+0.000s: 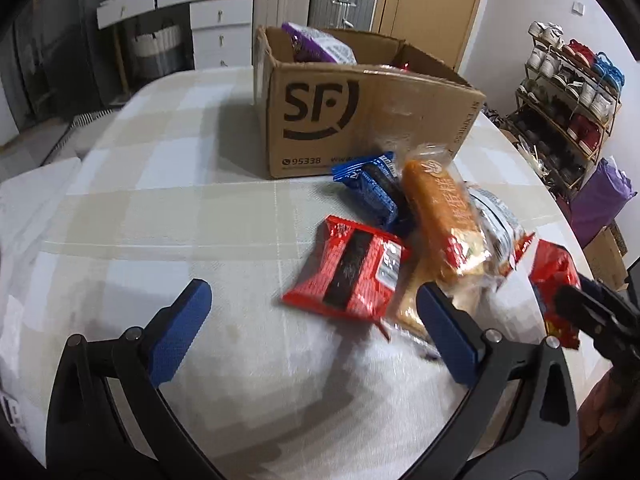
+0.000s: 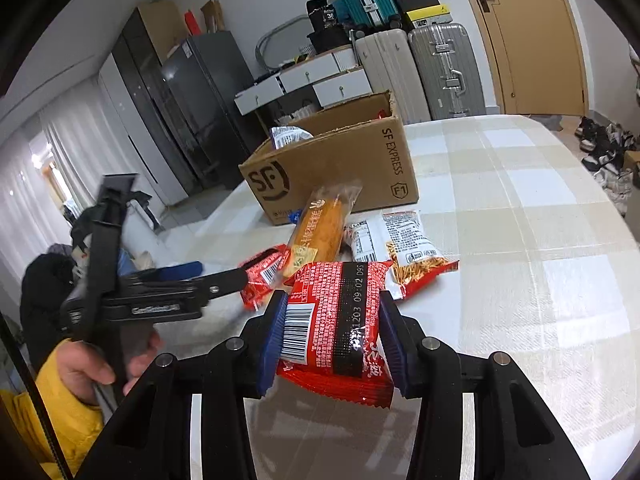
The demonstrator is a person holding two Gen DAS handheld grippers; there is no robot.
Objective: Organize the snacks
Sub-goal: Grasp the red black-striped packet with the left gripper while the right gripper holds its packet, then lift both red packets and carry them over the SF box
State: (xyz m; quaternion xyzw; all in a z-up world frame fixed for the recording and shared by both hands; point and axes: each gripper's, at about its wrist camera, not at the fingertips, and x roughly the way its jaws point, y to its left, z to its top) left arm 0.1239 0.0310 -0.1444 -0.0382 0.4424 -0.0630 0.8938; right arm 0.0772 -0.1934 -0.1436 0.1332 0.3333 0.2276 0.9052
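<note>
In the right wrist view my right gripper [image 2: 332, 320] is shut on a red snack packet [image 2: 336, 328], lifted above the checked tablecloth. Beyond it lie an orange bread pack [image 2: 320, 224], a white-and-red stick-snack bag [image 2: 412, 252] and another red packet [image 2: 262, 272]. A person's hand holds my left gripper [image 2: 220, 272] beside that pile. In the left wrist view the left gripper [image 1: 316, 316] stands open, and a red packet [image 1: 348, 272] lies just ahead between its blue pads, untouched. A blue packet [image 1: 368, 188] lies behind. The open cardboard box [image 1: 360, 120] holds a purple-and-white bag [image 1: 316, 44].
The box [image 2: 340, 160] stands at the far side of the table [image 2: 520, 240]. Suitcases [image 2: 440, 64], white drawers and a dark fridge [image 2: 192, 92] stand behind it. A shoe rack [image 1: 568, 104] is to the right in the left wrist view, where the right gripper [image 1: 568, 296] shows at the edge.
</note>
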